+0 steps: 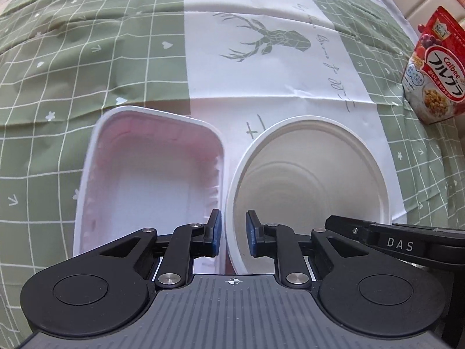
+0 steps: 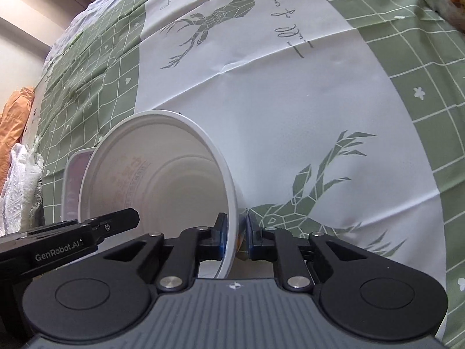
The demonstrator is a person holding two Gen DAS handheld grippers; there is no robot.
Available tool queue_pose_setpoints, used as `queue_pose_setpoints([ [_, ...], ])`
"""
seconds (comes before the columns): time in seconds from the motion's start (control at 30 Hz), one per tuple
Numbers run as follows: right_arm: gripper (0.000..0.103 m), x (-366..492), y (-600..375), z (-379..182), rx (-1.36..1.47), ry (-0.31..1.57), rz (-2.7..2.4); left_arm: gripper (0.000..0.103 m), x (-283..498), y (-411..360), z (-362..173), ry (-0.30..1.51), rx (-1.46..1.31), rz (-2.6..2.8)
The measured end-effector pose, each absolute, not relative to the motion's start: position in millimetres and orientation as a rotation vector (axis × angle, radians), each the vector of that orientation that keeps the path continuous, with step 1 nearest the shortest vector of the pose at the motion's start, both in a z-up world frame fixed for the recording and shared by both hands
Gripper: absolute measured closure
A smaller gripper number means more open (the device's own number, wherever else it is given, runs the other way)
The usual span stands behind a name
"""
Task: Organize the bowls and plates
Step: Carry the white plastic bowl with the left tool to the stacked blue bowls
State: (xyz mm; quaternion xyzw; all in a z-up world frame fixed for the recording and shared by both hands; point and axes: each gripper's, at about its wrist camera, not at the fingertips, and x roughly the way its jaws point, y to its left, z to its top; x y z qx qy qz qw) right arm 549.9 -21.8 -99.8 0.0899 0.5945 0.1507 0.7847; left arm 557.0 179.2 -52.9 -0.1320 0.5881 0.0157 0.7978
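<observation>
At far left, a rectangular tray [image 1: 145, 180], white with a pink tint inside, open side up on the green checked tablecloth [image 1: 87, 87]. Just beside it to the right, nearly rim to rim, the round bowl [image 1: 308, 174], white and deep, with ridged rings near the bottom.

Between the two, the left gripper [image 1: 234, 234]: fingers apart, straddling the bowl's left wall, with a sliver of gap at each blue pad, so not gripping. Further right, the right gripper [image 2: 236, 234]: pads pressed together on the bowl's right wall, one inside and one outside. Cannot tell whether the bowl's base is on the cloth or just off it. At the far right edge, a red cereal bag [image 1: 433, 67], well apart from all this.

Probably an early step: taking the bowl two-handed to shift or nest it. To do it well:
- close the left pads gently on the wall, square to it and below the rolled rim; looks like thin plastic, likely to buckle under a hard squeeze
- match the height of both grips before lifting, so the bowl rises level
- lift straight up first, clear of the tray's rim, since the outer left finger sits just beside it and could drag the tray along
- move both hands as one, never apart
</observation>
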Motion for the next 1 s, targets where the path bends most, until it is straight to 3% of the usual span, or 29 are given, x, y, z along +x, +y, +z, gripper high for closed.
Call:
queue_pose_setpoints([
  [0.03,0.09,548,-27,-93,0.206,1.276,0.327,0.088,555,174,-47,1.252,-0.276,0.024],
  [0.43,0.09,513,-84,-24,0.204,1.221,0.313,0.087,539,114,33,1.108,-0.264,-0.063],
  [1.0,0.089,382,-132,-21,0.14,1.372,0.276,0.087,425,52,29,1.369,-0.202,-0.13],
])
